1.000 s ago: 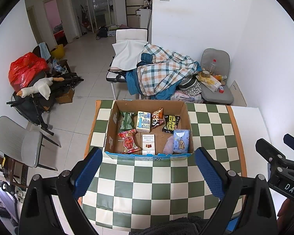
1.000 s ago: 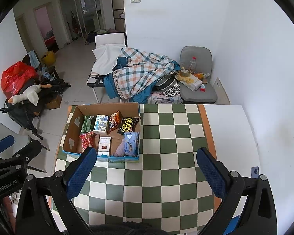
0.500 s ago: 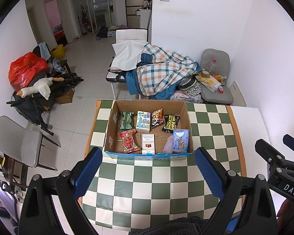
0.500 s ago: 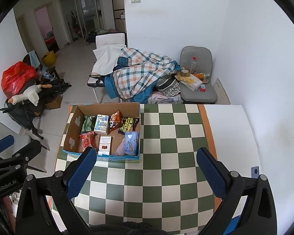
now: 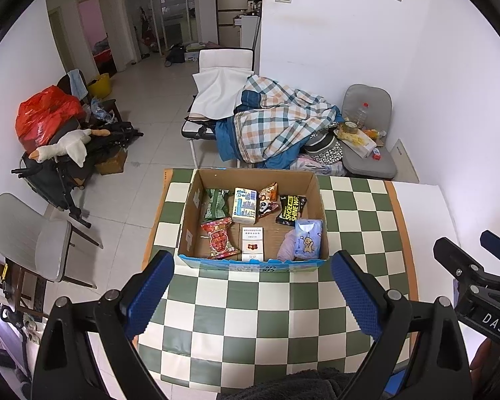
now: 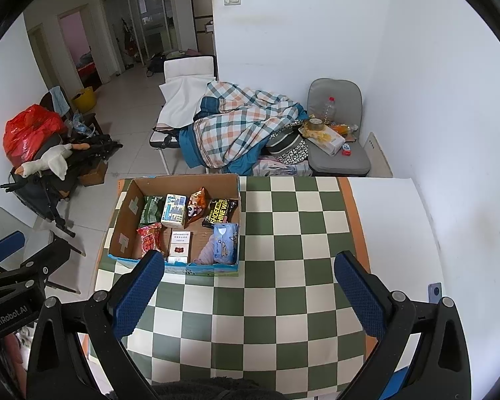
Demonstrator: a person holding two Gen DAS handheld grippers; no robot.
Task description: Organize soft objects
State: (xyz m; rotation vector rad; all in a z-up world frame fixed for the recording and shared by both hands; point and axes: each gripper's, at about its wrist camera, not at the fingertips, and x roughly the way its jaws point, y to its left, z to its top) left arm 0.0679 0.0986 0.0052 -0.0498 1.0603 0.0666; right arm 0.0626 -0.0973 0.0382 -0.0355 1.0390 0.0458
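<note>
Hovering with jaws spread, left gripper (image 5: pixel 251 286) facing cardboard box (image 5: pixel 253 177) at frame centre; right gripper (image 6: pixel 248 285) offset, likewise spread.

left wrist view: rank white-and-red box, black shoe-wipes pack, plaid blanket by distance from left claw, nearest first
1. white-and-red box: front of the cardboard box, just ahead of the open left claw.
2. black shoe-wipes pack: back right of the box.
3. plaid blanket: beyond the table, piled on the floor side.
</note>
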